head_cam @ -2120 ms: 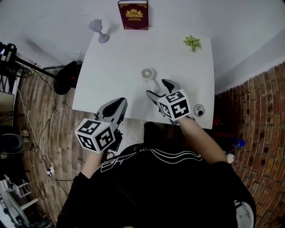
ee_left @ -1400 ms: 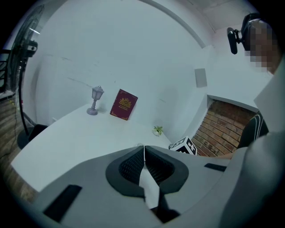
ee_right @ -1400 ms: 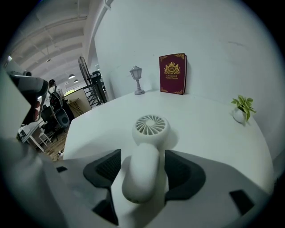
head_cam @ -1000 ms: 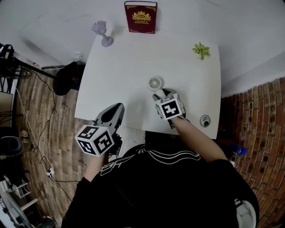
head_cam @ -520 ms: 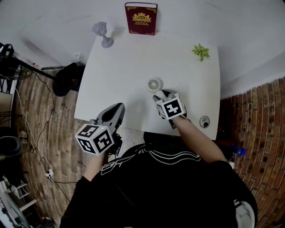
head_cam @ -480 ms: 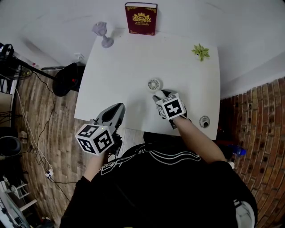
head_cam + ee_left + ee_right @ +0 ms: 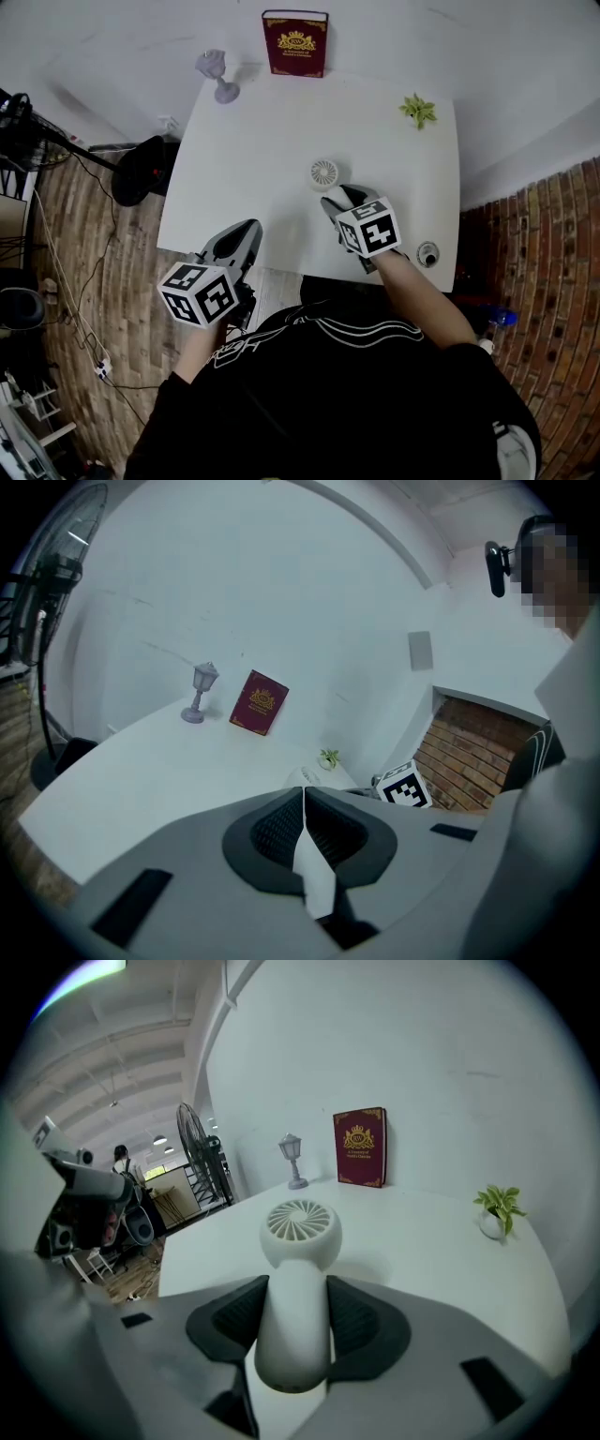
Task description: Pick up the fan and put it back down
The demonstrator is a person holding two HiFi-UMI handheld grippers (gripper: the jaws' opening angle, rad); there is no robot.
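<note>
The person's dark torso (image 7: 328, 394) covers the white worktop's (image 7: 262, 131) near edge. In the head view the right hand-held gripper (image 7: 339, 196) hides the handle of the white fan (image 7: 324, 173). Its jaws clamp that handle over the worktop's near right part. The left hand-held gripper (image 7: 305, 797) is closed on nothing. A small round thing (image 7: 427, 253) at the corner is unclear. Around lie wooden floor (image 7: 84, 244), brick wall (image 7: 548, 244) and a red book (image 7: 295, 43).

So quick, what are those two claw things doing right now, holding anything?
Left gripper: closed, holding nothing.
Right gripper: closed on the white fan, gripping its handle.
</note>
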